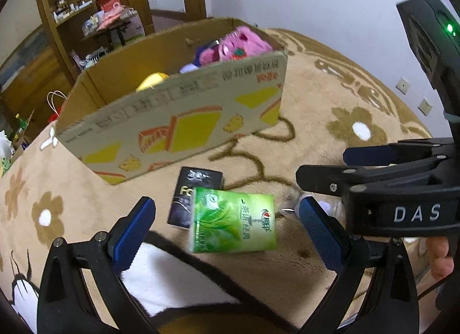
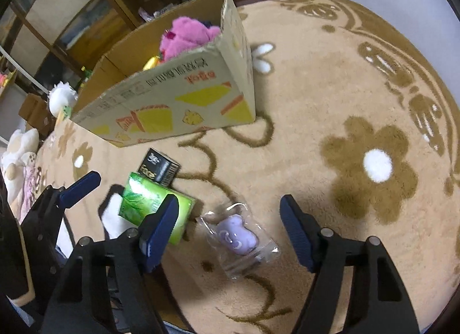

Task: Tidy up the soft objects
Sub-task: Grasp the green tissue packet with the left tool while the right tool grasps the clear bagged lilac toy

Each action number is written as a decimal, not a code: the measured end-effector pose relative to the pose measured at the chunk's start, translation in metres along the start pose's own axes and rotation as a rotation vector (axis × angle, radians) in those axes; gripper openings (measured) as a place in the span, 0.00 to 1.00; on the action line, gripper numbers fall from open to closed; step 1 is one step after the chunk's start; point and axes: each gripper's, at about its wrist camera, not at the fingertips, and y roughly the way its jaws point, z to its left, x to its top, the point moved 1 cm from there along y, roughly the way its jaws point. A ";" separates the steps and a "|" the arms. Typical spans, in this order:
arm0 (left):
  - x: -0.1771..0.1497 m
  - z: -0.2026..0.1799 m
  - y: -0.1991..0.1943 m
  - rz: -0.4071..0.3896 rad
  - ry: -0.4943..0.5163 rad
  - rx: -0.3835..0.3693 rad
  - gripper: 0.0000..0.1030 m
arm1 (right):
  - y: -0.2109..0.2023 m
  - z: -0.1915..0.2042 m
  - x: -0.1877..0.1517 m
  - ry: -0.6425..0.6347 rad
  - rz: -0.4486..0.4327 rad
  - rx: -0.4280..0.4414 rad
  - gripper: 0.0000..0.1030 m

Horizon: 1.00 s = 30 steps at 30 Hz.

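- A pink plush toy (image 1: 244, 43) and a yellow object (image 1: 152, 80) are seen already inside the cardboard box (image 1: 178, 121), so part of the sorting is judged done
- Three items are left on the patterned blanket (image 2: 330, 103), in front of the box: a green tissue pack (image 1: 233, 220), a black tissue pack (image 1: 191, 196) partly under it, and a purple toy sealed in a clear bag (image 2: 237, 237) just beside the green pack
- The left gripper (image 1: 227, 236) is held wide apart around the green tissue pack, with nothing clamped
- The right gripper (image 2: 230, 229) is likewise spread wide, with the bagged purple toy lying between its fingers, not gripped
- Neither item is lifted yet; the task is judged roughly midway, with three pieces to be boxed
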 end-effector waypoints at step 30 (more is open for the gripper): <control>-0.010 0.008 0.043 0.151 -0.015 0.077 0.75 | 0.046 -0.002 -0.008 0.024 0.180 0.018 0.68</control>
